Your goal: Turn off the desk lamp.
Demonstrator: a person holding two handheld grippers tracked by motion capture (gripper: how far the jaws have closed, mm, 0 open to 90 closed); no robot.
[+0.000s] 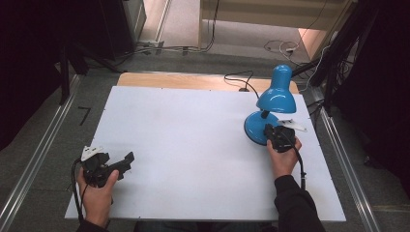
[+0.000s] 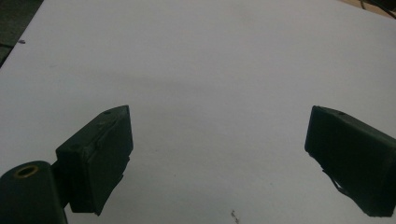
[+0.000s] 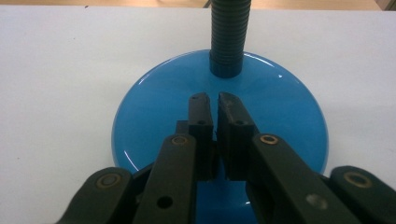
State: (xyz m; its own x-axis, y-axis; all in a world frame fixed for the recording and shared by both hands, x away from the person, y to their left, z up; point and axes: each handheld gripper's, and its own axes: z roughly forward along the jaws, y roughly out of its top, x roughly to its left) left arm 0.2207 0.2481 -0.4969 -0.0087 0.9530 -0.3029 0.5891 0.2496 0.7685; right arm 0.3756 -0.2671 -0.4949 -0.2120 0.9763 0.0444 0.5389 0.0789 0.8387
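Observation:
A blue desk lamp [image 1: 276,95] stands at the right of the white table top [image 1: 193,145], its shade [image 1: 276,100] over the round base [image 1: 255,126]. My right gripper [image 1: 271,131] rests on the near side of that base. In the right gripper view the gripper [image 3: 214,99] has its jaws nearly together with a thin slit and nothing in it, fingertips down on the glossy blue base [image 3: 149,107] just short of the ribbed neck [image 3: 227,37]. My left gripper [image 1: 116,162] lies low at the table's near left, open wide over bare white surface [image 2: 219,116].
A small white plate [image 1: 293,125] lies just right of the lamp base. The lamp's black cord [image 1: 241,79] runs off the table's far edge. Metal rails [image 1: 345,159] flank the table, with dark stands and cables on the floor beyond.

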